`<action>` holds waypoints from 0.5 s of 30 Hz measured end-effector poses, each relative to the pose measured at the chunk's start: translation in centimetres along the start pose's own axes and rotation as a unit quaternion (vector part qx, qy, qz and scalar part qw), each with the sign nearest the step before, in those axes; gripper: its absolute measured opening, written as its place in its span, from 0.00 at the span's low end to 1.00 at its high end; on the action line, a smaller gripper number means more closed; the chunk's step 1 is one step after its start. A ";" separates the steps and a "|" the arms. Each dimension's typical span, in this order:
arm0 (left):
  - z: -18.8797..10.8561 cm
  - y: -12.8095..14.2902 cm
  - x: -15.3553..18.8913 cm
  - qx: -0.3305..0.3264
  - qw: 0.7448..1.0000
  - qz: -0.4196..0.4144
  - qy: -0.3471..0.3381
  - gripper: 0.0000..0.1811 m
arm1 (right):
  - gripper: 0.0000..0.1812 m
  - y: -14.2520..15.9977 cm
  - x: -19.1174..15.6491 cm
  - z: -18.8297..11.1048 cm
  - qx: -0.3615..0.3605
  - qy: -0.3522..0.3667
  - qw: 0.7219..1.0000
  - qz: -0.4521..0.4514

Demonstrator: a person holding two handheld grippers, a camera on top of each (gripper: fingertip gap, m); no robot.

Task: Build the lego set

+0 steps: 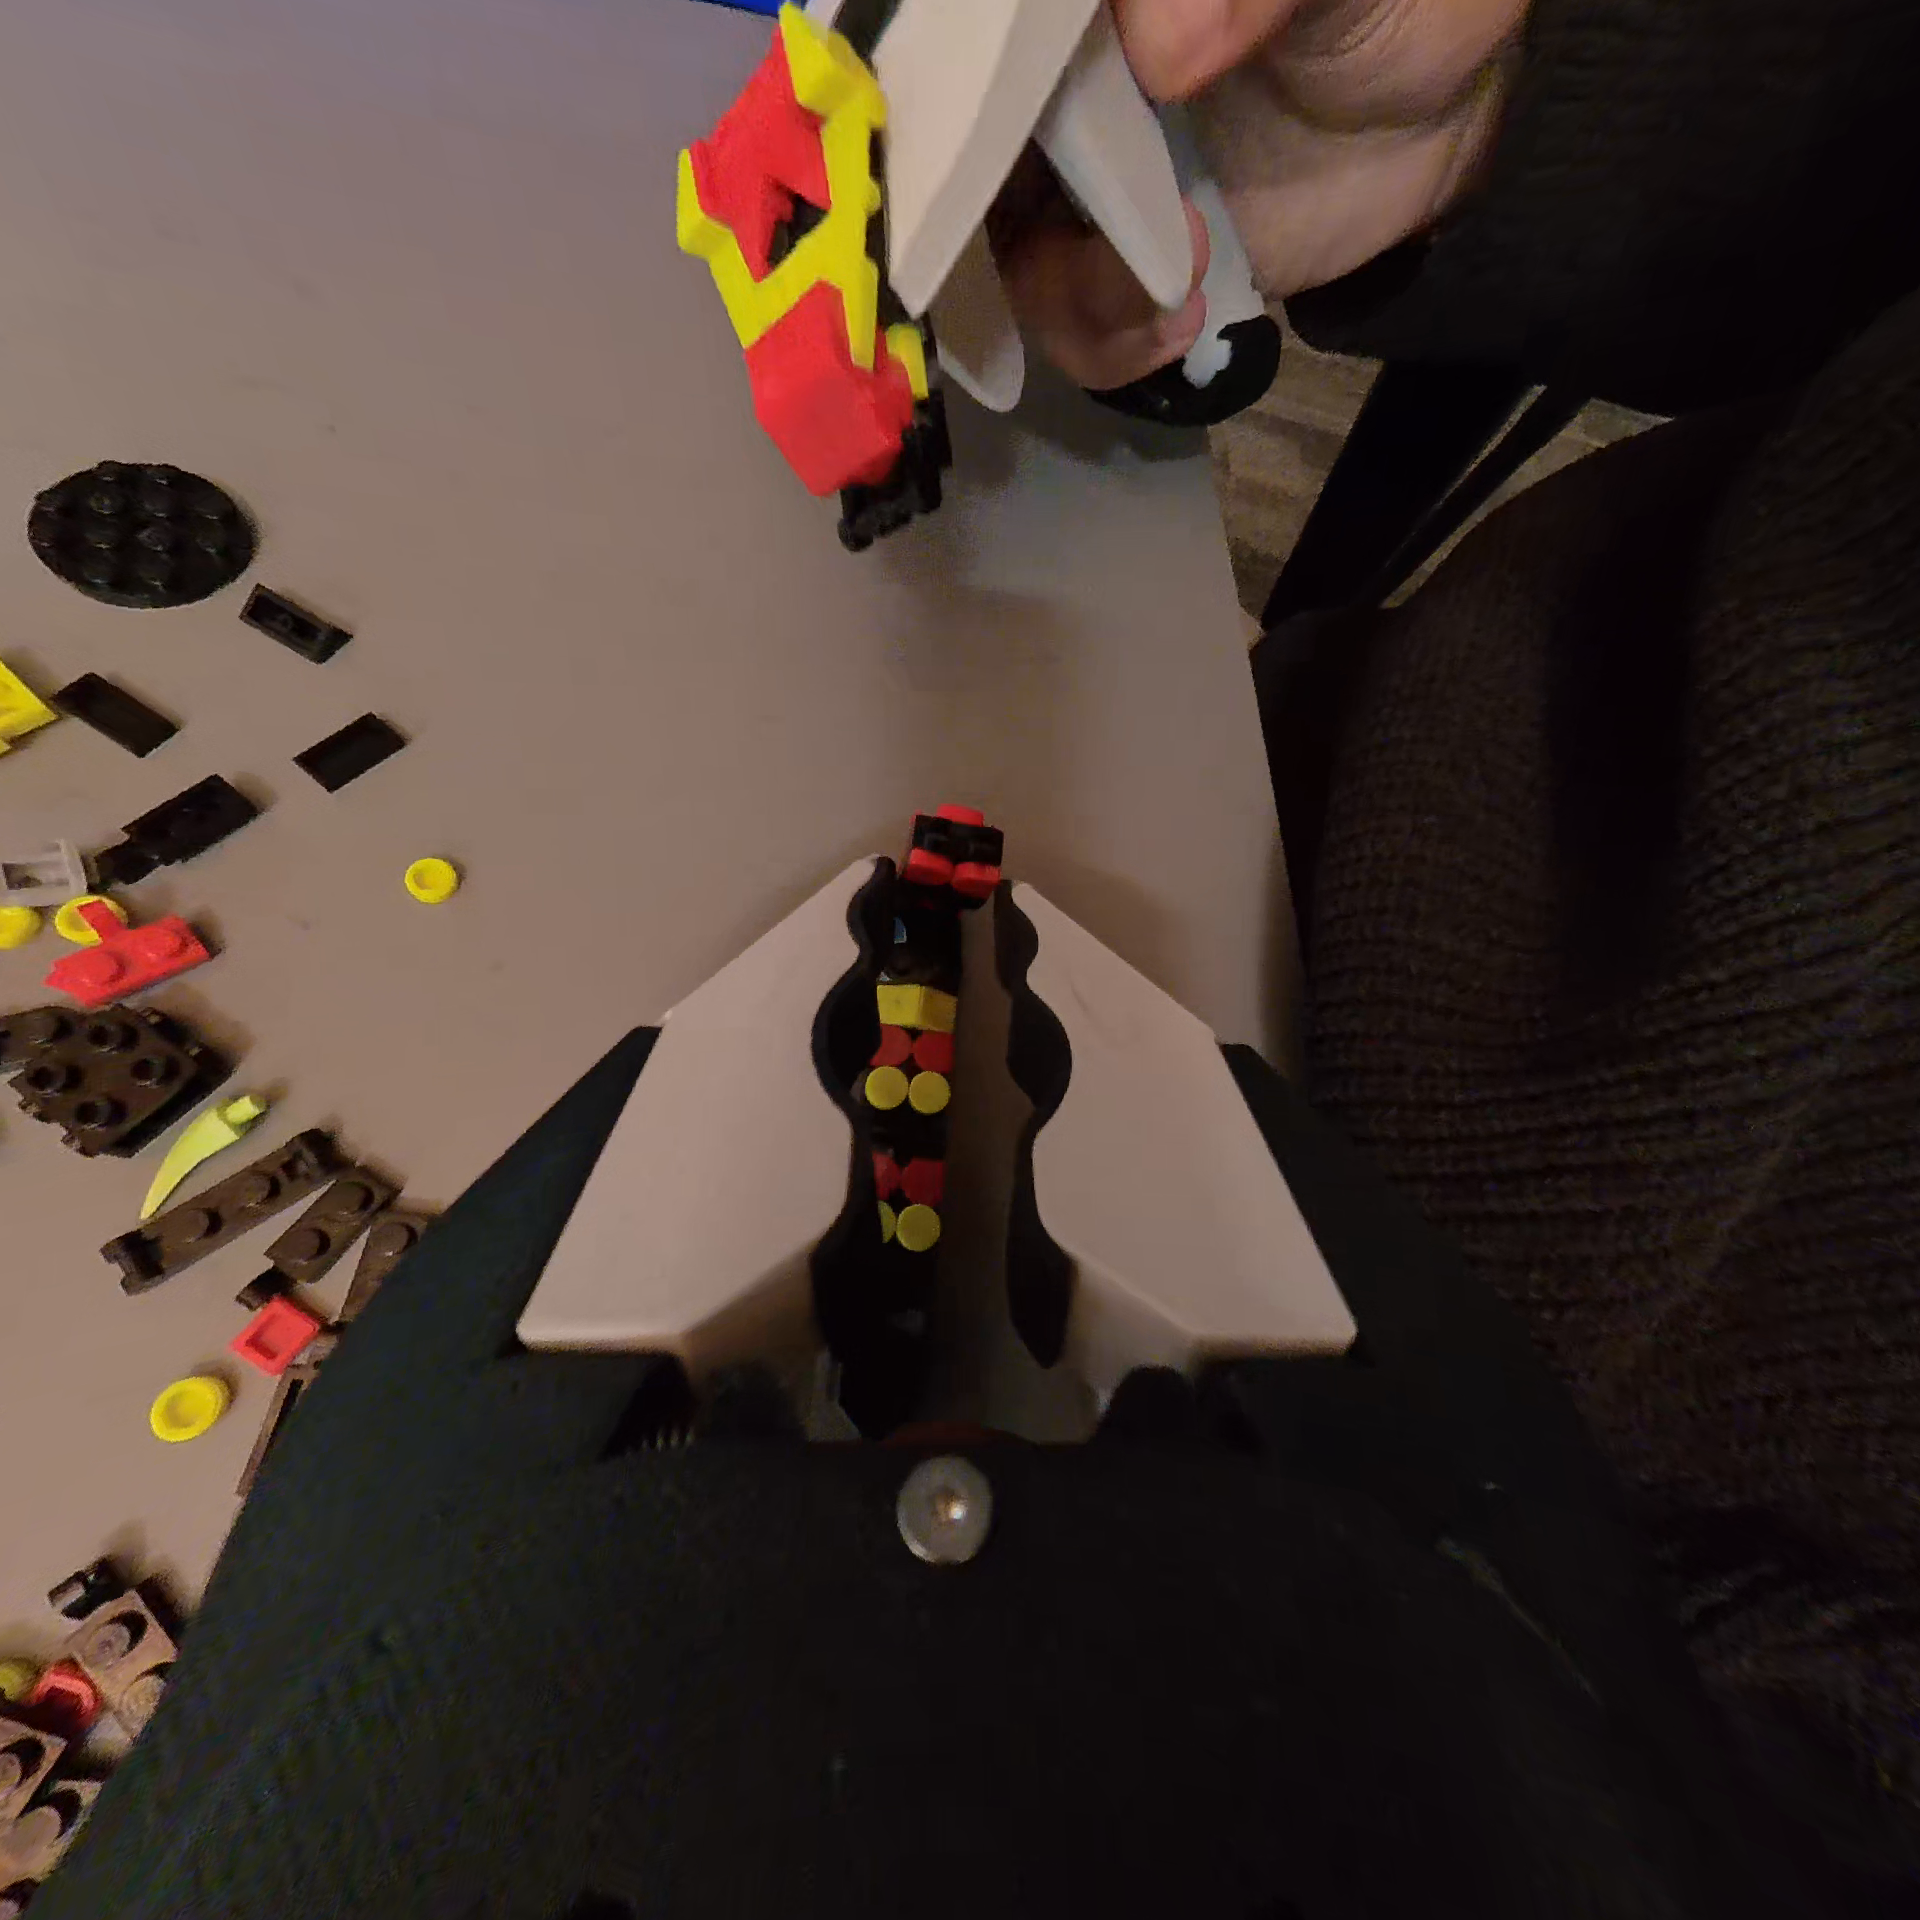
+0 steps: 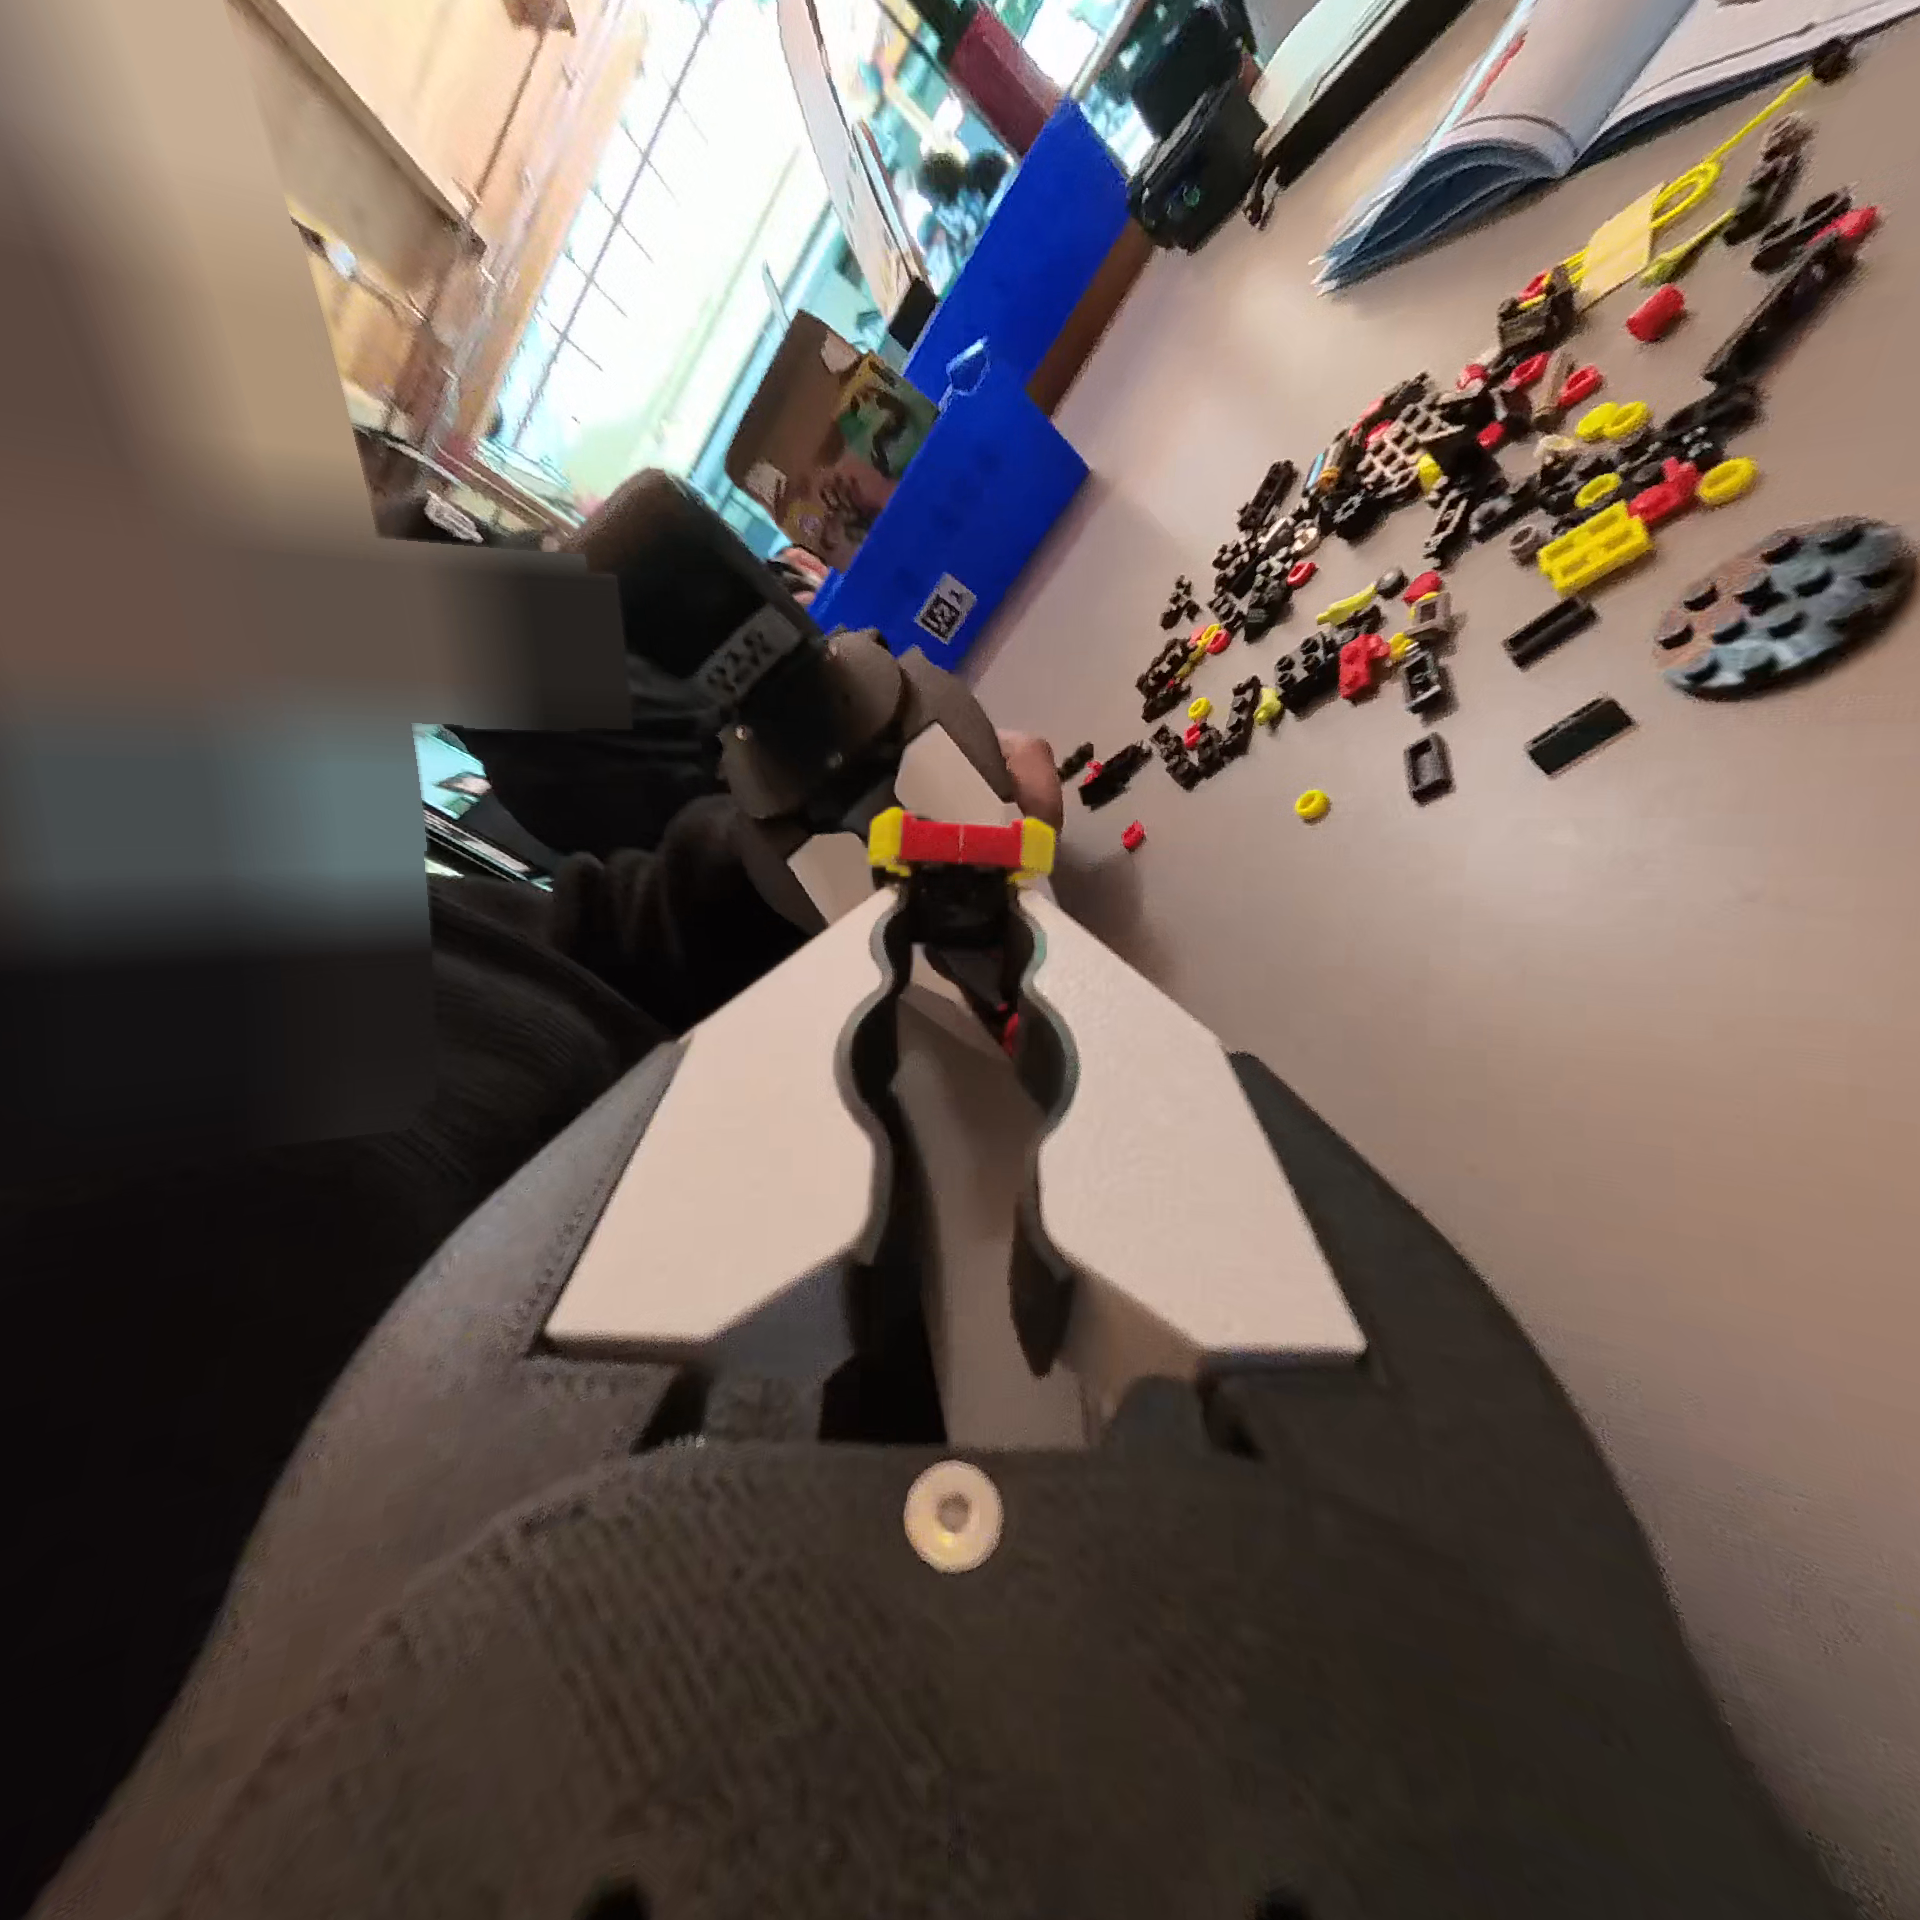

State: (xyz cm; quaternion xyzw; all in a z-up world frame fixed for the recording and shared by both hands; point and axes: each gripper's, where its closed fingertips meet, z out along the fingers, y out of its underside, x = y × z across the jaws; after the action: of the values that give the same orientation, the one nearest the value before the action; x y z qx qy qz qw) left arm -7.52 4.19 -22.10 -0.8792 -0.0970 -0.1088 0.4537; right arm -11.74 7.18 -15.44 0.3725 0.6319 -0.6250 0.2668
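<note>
My left gripper (image 1: 940, 883) is shut on a long black lego strip (image 1: 912, 1081) with red and yellow round studs and a red and black tip (image 1: 956, 844), held above the grey table (image 1: 623, 644). My right gripper (image 2: 961, 899) is shut on a red and yellow lego assembly (image 2: 961, 842) with a black underside. That assembly (image 1: 805, 260) and the right gripper (image 1: 966, 197) also show at the top of the left wrist view, apart from the strip. The left gripper (image 2: 883, 727) shows behind the assembly in the right wrist view.
Loose pieces lie on the table: a black round plate (image 1: 140, 532), black tiles (image 1: 348, 750), brown plates (image 1: 104, 1075), yellow rings (image 1: 431, 879). In the right wrist view there is a pile of pieces (image 2: 1455, 499), an open booklet (image 2: 1558, 135) and a blue box (image 2: 966, 488). The table edge (image 1: 1262, 831) is right of the strip. About 9 centimeters separates my left fingertips from my right.
</note>
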 end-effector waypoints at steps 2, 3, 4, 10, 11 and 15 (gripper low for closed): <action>0.0 0.0 0.0 0.000 1.000 0.000 0.000 0.09 | 0.08 -0.2 -0.4 0.0 0.007 -0.014 1.000 0.008; 0.0 0.0 0.0 0.000 1.000 0.000 -0.001 0.09 | 0.08 -0.2 -0.6 0.0 0.007 -0.018 1.000 0.004; 0.0 0.0 0.0 0.000 1.000 0.001 -0.002 0.09 | 0.08 -0.2 -0.8 0.1 0.005 -0.021 1.000 -0.004; 0.0 0.0 -0.1 0.000 1.000 -0.003 -0.002 0.09 | 0.07 0.7 -1.6 0.5 -0.038 0.016 0.992 -0.119; 0.0 0.0 -0.1 0.000 1.000 -0.003 -0.002 0.09 | 0.08 1.0 -1.7 0.7 -0.052 0.026 0.988 -0.145; 0.0 0.0 -0.1 0.000 1.000 -0.003 -0.002 0.09 | 0.08 1.7 -1.7 1.2 -0.121 0.061 0.956 -0.262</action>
State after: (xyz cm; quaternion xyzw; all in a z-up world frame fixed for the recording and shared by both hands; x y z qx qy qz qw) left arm -7.62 4.18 -22.12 -0.8792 -0.1006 -0.1080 0.4530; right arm -9.51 5.68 -15.21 0.1963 0.7934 -0.5677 0.0981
